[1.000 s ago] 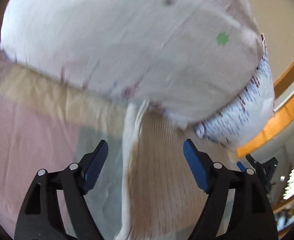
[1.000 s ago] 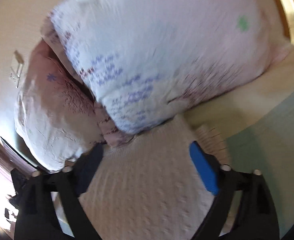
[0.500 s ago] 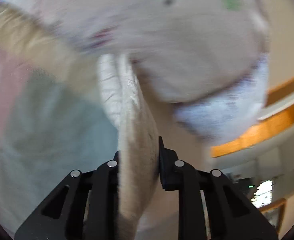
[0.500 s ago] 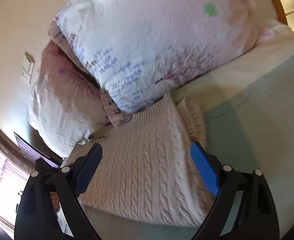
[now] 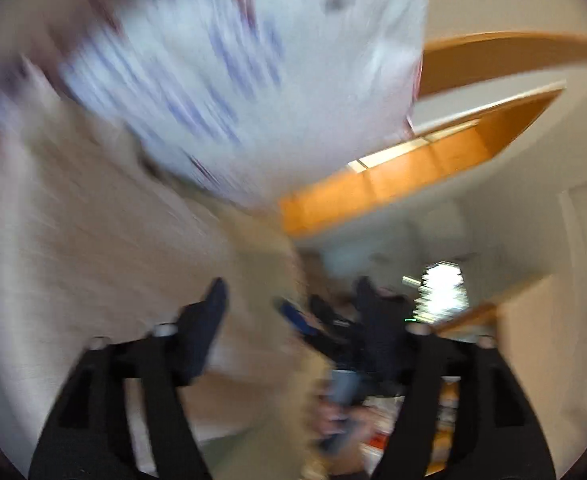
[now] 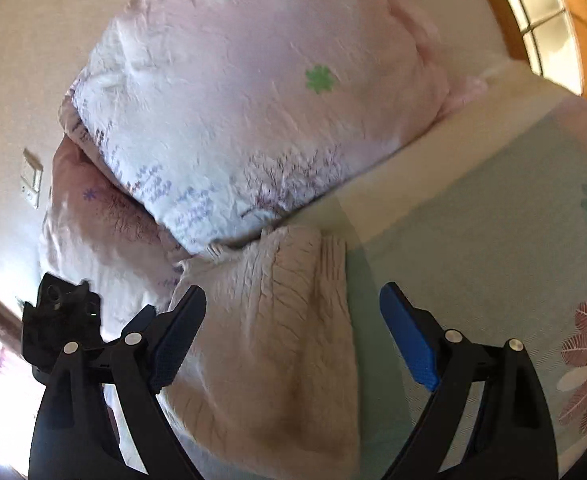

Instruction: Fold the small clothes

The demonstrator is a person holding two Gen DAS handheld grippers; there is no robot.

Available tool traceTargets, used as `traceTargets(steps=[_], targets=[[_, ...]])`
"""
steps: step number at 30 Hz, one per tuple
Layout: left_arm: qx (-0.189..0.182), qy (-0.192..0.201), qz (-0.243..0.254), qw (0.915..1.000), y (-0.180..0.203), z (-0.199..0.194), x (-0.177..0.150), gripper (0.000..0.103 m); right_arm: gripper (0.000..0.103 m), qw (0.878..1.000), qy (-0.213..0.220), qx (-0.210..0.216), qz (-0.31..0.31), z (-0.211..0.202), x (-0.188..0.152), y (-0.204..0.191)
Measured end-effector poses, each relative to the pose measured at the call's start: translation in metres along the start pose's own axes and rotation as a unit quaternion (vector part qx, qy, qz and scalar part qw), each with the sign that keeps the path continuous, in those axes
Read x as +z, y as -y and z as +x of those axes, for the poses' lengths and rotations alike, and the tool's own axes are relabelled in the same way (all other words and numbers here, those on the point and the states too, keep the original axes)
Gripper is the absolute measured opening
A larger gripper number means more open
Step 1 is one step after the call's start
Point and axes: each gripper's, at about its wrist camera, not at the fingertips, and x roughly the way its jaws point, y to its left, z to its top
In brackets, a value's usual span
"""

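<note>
A cream cable-knit sweater (image 6: 269, 320) lies folded over on the bed, its top edge against the pillows. My right gripper (image 6: 293, 332) is open and empty just above it, its left finger over the knit. In the blurred left wrist view the same sweater (image 5: 105, 264) fills the lower left. My left gripper (image 5: 293, 320) is open and empty at the sweater's right edge. The left gripper also shows at the left edge of the right wrist view (image 6: 59, 320).
Two floral pillows (image 6: 253, 120) lean against the wall behind the sweater. The bed has a pale green flowered sheet (image 6: 493, 248). A wooden window frame (image 6: 541, 20) is at the upper right; a wall switch (image 6: 31, 184) is on the left.
My left gripper was shut on the sweater's edge half a second ago; it has let go, opened and swung right. The sweater now lies folded over. My right gripper stayed open and shifted slightly.
</note>
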Motion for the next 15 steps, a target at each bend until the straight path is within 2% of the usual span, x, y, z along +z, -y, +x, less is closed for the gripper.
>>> traceTargets(steps=[1, 2, 3, 7, 10, 11, 12, 13, 15], targets=[[0.039, 0.020, 0.022, 0.9988, -0.002, -0.020, -0.003, 0.081, 0.091, 1.000, -0.019, 0.008, 0.003, 0.006, 0.002, 0.002], [0.095, 0.033, 0.046, 0.9939, -0.005, -0.037, -0.004, 0.082, 0.091, 0.999, -0.035, 0.013, 0.006, 0.012, 0.004, 0.003], [0.132, 0.031, 0.051, 0.9895, -0.010, -0.045, -0.005, 0.083, 0.091, 0.998, -0.059, 0.022, 0.013, 0.024, 0.006, 0.005], [0.209, -0.023, 0.037, 0.9770, -0.042, -0.043, -0.012, 0.083, 0.091, 0.993, -0.112, 0.022, 0.017, 0.061, 0.008, 0.001], [0.229, -0.055, 0.031, 0.9713, -0.059, -0.024, -0.020, 0.083, 0.090, 0.989, -0.145, 0.017, 0.025, 0.087, 0.005, -0.002], [0.229, -0.060, 0.031, 0.9712, -0.062, -0.016, -0.023, 0.083, 0.089, 0.990, -0.139, 0.016, 0.016, 0.088, 0.005, -0.004], [0.224, -0.063, 0.027, 0.9721, -0.065, -0.009, -0.023, 0.084, 0.078, 0.989, -0.145, 0.007, 0.006, 0.091, 0.004, -0.006], [0.223, -0.054, 0.034, 0.9727, -0.065, -0.007, -0.025, 0.087, 0.060, 0.989, -0.146, 0.001, 0.001, 0.092, 0.003, -0.006], [0.208, -0.057, 0.037, 0.9758, -0.063, 0.002, -0.026, 0.085, 0.047, 0.989, -0.148, 0.023, 0.014, 0.095, -0.001, -0.003]])
